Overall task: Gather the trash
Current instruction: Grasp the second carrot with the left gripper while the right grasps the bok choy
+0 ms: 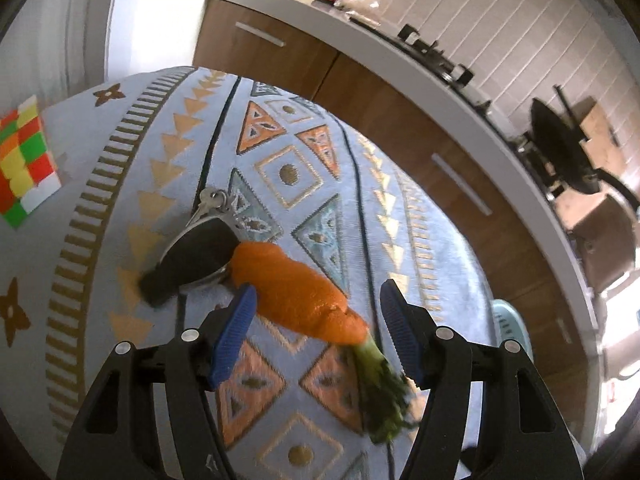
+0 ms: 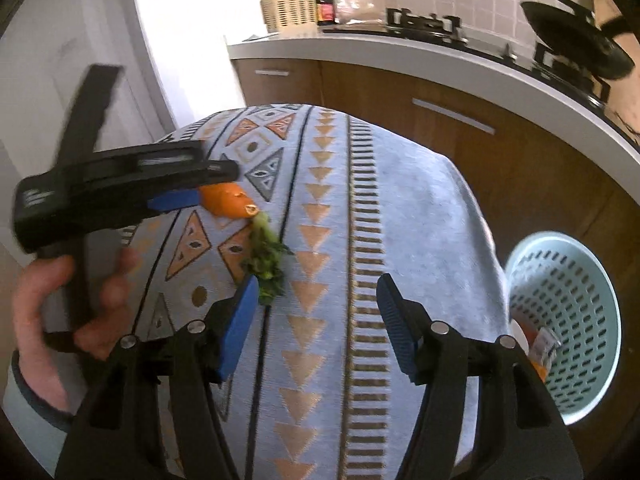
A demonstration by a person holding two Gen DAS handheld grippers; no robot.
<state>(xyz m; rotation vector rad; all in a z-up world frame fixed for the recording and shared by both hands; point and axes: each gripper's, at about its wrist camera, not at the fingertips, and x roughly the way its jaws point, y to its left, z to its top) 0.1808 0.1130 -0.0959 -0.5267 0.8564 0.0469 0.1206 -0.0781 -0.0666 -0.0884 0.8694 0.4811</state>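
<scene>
An orange carrot (image 1: 296, 292) with green leaves (image 1: 386, 396) lies on the patterned blue tablecloth (image 1: 288, 168). My left gripper (image 1: 318, 300) is open, its blue fingers on either side of the carrot's thick end. In the right wrist view the left gripper (image 2: 176, 200) shows at the left, held by a hand, with the carrot (image 2: 228, 200) at its tip. My right gripper (image 2: 316, 292) is open and empty above the cloth, its left finger near the carrot leaves (image 2: 266, 268). A pale blue perforated basket (image 2: 568, 320) with some trash stands below the table's right edge.
A black car key with a key ring (image 1: 192, 252) lies touching the carrot's far end. A colour cube (image 1: 24, 160) sits at the table's left. A wooden cabinet with a white counter (image 1: 400, 64), a hob and a black pan (image 2: 576, 40) runs behind.
</scene>
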